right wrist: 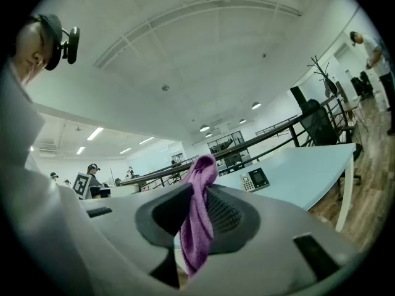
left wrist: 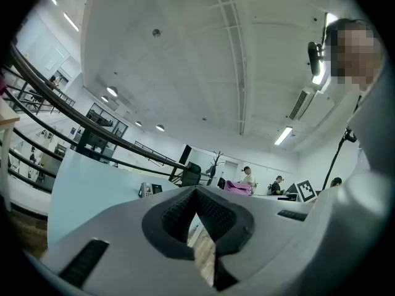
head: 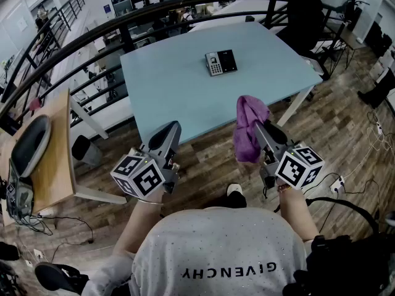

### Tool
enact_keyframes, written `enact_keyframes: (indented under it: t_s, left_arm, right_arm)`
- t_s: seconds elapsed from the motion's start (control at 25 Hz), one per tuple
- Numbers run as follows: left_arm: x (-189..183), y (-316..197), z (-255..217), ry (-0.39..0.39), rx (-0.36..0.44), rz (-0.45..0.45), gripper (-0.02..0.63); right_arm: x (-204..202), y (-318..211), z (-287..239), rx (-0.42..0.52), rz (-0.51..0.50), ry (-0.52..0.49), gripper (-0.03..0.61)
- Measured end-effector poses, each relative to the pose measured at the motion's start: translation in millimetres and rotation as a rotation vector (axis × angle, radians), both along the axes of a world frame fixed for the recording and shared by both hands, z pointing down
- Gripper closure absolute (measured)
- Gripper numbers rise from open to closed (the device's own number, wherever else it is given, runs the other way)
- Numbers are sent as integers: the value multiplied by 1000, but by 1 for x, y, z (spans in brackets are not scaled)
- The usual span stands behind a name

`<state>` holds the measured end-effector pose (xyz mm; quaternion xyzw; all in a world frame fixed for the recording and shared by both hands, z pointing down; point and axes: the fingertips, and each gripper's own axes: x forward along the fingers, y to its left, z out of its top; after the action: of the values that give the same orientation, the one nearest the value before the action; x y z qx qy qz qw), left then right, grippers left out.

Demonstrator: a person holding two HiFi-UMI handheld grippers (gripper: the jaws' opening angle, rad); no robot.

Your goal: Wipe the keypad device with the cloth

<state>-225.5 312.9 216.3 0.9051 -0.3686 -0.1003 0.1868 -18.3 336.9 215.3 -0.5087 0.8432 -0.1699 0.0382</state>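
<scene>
The keypad device (head: 221, 62), dark with a grey key block, lies flat on the far part of the light blue table (head: 179, 97). It also shows small in the left gripper view as the keypad device (left wrist: 148, 190) and in the right gripper view as the keypad device (right wrist: 255, 179). My right gripper (head: 259, 127) is shut on a purple cloth (head: 249, 130), which hangs from its jaws just short of the table's near edge. The cloth (right wrist: 199, 217) drapes down between the pads. My left gripper (head: 172, 131) is shut and holds nothing, level with the near edge, its tips (left wrist: 196, 191) touching.
A black railing (head: 123, 26) curves behind the table. A wooden side table (head: 58, 159) with a grey seat (head: 29, 143) stands at the left. A dark chair (head: 308, 17) stands at the far right corner. Cables and a power strip (head: 338, 184) lie on the wood floor.
</scene>
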Motion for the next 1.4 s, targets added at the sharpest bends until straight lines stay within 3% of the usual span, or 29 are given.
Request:
enact_keyframes:
  t_s: [0.32, 0.52, 0.72, 0.92, 1.0, 1.4]
  left_arm:
    - [-7, -15, -7, 25, 13, -3, 612]
    - [-13, -30, -16, 110, 13, -32, 612]
    - [-1, -62, 9, 51, -29, -55, 614]
    - [44, -104, 17, -27, 12, 39, 614]
    - [58, -123, 12, -6, 18, 59, 614]
    - [101, -249, 18, 21, -92, -6, 614]
  right_arm:
    - [-5, -14, -3, 9, 9, 9, 505]
    - [-4, -26, 4, -3, 19, 17, 505]
    - [6, -54, 21, -32, 27, -3, 503]
    - [21, -109, 32, -35, 16, -3, 503]
    - [26, -137, 35, -44, 3, -8, 503]
    - [41, -272, 30, -50, -147, -11, 503]
